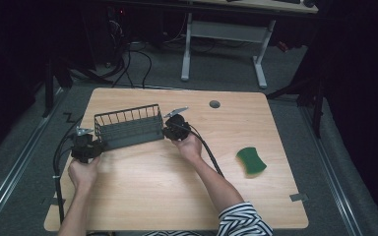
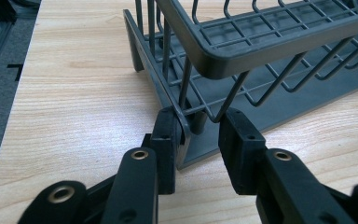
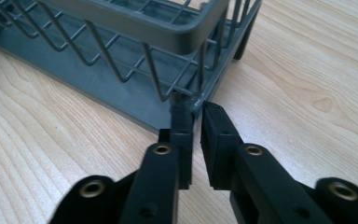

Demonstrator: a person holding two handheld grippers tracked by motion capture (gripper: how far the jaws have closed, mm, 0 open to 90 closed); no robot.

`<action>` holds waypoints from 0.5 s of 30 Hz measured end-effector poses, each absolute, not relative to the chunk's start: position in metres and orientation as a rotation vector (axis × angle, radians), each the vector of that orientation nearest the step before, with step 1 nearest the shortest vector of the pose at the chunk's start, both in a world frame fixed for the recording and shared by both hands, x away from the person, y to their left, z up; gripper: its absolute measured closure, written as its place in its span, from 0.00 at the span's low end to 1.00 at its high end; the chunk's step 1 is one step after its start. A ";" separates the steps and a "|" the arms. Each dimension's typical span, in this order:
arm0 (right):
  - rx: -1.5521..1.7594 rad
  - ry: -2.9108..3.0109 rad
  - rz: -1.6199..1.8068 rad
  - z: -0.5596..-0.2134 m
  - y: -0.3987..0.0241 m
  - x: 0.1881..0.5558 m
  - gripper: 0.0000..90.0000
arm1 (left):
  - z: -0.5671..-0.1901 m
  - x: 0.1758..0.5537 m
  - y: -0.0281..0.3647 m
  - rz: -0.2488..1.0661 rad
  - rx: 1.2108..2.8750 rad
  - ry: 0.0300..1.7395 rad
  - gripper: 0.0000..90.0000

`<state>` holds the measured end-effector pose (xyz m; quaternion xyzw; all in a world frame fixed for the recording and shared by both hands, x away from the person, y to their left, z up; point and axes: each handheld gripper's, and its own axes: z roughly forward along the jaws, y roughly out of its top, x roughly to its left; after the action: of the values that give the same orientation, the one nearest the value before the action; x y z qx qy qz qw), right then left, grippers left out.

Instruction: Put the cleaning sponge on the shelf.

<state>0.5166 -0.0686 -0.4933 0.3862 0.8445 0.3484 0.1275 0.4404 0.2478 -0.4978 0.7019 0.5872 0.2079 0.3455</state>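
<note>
Standing on the left half of the wooden desk (image 1: 177,187), a grey wire basket (image 1: 128,127) has a gripper at each end. The left gripper (image 2: 200,128) has its jaws apart around the basket's bottom corner, one pad against the frame, while the right gripper (image 3: 196,122) is nearly closed on the corner at the other end. A green sponge (image 1: 251,161) lies well apart to the right.

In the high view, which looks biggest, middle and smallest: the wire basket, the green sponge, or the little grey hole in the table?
Biggest to smallest:
1. wire basket
2. green sponge
3. grey hole
</note>
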 end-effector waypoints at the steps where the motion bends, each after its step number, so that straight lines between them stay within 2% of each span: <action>1: 1.123 2.459 1.011 -0.493 -0.068 0.516 0.96 | -0.498 0.440 0.248 0.538 1.821 1.524 0.76; 15: 1.090 2.471 0.991 -0.492 -0.073 0.515 0.96 | -0.497 0.439 0.243 0.522 1.836 1.508 0.77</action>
<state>0.5146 -0.0731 -0.4921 0.3755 0.8515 0.3414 0.1321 0.4392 0.2434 -0.4975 0.7079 0.5812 0.2012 0.3472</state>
